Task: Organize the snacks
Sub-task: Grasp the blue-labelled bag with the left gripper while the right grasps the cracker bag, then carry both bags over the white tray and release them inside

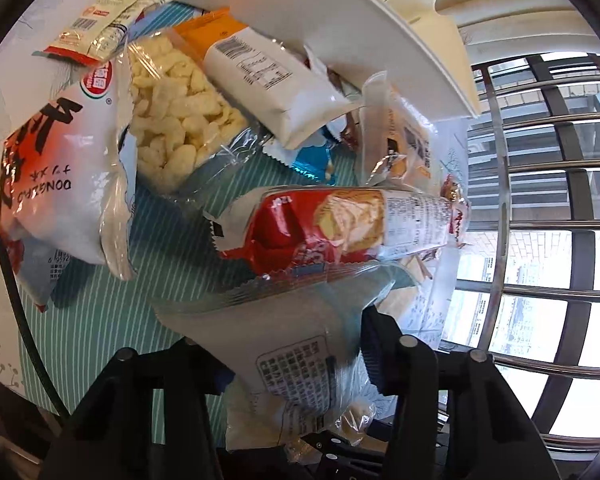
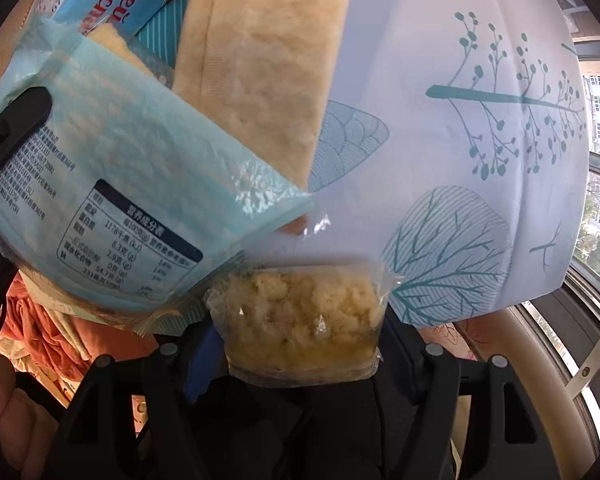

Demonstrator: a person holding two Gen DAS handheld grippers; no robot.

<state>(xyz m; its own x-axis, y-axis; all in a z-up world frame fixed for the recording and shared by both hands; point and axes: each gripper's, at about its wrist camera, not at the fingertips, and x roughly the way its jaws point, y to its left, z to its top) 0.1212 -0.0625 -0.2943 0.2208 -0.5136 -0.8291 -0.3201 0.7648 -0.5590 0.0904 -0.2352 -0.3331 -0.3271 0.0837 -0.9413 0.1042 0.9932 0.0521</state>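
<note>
Left fingers [image 1: 364, 344] around pale packet [image 1: 300, 368], red packet [image 1: 340, 228] ahead

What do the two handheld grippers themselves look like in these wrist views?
Both the left gripper and the right gripper are matte black plastic with open triangular linkage frames and round grey pivot pins. A black cable trails beside the left one.

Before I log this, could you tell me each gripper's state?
Left gripper: closed on a pale snack bag.
Right gripper: closed on a clear crumbly snack pack.

Tongs [image 2: 300, 344] grip a clear crumbly snack packet [image 2: 300, 320].
</note>
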